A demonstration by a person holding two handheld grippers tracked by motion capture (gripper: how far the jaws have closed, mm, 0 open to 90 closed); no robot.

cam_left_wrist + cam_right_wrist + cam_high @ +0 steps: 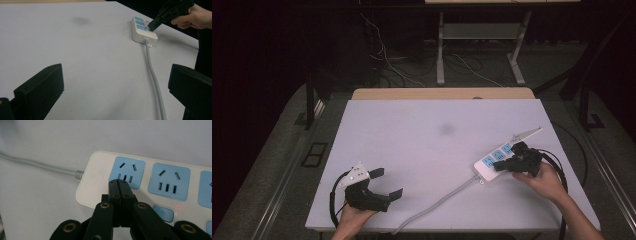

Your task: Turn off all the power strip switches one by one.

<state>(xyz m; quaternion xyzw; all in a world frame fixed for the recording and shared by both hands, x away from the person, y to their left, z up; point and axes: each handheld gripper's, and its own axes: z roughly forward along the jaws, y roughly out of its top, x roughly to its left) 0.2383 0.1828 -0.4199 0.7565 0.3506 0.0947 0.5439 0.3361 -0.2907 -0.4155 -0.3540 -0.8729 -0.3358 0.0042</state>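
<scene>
Tabletop [412,150]: white, flat surface, with a faint grey smudge [446,129] near its middle.

Power strip [492,162]: white body with blue socket faces, lying flat at the right side of the tabletop, set at a slant. In the right gripper view, two full socket faces and part of a third show on the power strip [100,177], with a blue button [163,213] below them and a small red light [179,207] lit beside it.

Grey cord [442,200]: leaves the near end of the strip and runs across the tabletop toward its near edge. In the left gripper view the grey cord [153,77] passes between the two jaws, farther off.

Right tool [512,162]: held in the person's right hand [544,180], jaws pressed together with nothing between them. In the right gripper view the right tool [119,185] has its closed tips over the lower edge of the first socket face; whether they touch it cannot be told.

Left tool [387,184]: held in the person's left hand [354,215] at the near left of the tabletop, well apart from the strip, jaws spread wide and empty. A grey three-cornered plate [355,174] sits on top.
</scene>
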